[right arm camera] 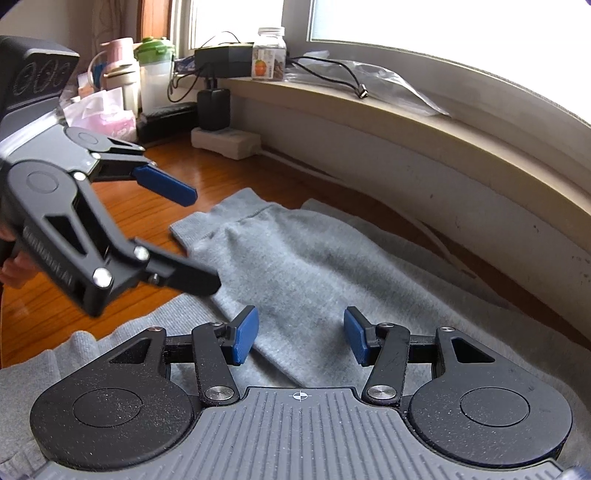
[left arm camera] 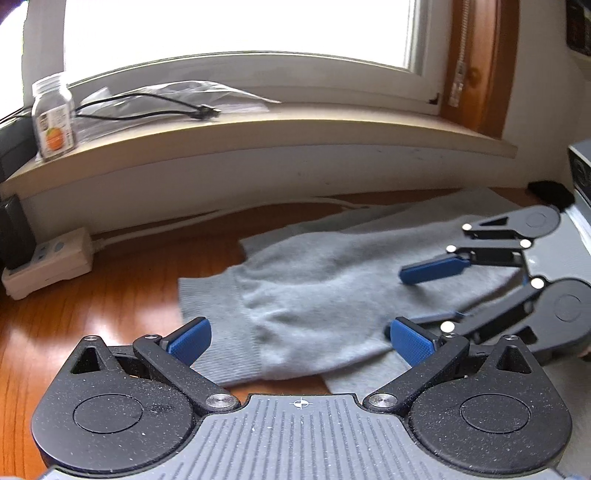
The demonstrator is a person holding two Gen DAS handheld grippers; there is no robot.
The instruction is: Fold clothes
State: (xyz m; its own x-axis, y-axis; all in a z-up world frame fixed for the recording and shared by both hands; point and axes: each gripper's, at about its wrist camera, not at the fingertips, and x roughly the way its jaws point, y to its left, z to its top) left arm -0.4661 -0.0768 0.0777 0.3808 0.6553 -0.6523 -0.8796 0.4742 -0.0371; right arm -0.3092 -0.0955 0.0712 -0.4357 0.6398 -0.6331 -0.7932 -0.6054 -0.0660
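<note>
Across the middle of the frame, on the wooden bench (left arm camera: 110, 295): grey garment (left arm camera: 314, 295), sleeve laid over the body, fold partly made. Left tongs (left arm camera: 299, 339) wide and empty, right tongs (right arm camera: 301, 339) about half apart, holding nothing. Next, probably: pinch an edge and carry it over.

window (left arm camera: 236, 33): overexposed daylight, white frame | sill (left arm camera: 258, 136): beige, curved by fisheye, jar (left arm camera: 51, 118) at left end, black cable (left arm camera: 147, 107), clear plastic bag (right arm camera: 388, 81) | wall (left arm camera: 221, 181): white, scuffed | desk (left arm camera: 110, 288): glossy orange-brown wood | power strip (left arm camera: 48, 262): desk's far-left edge
</note>
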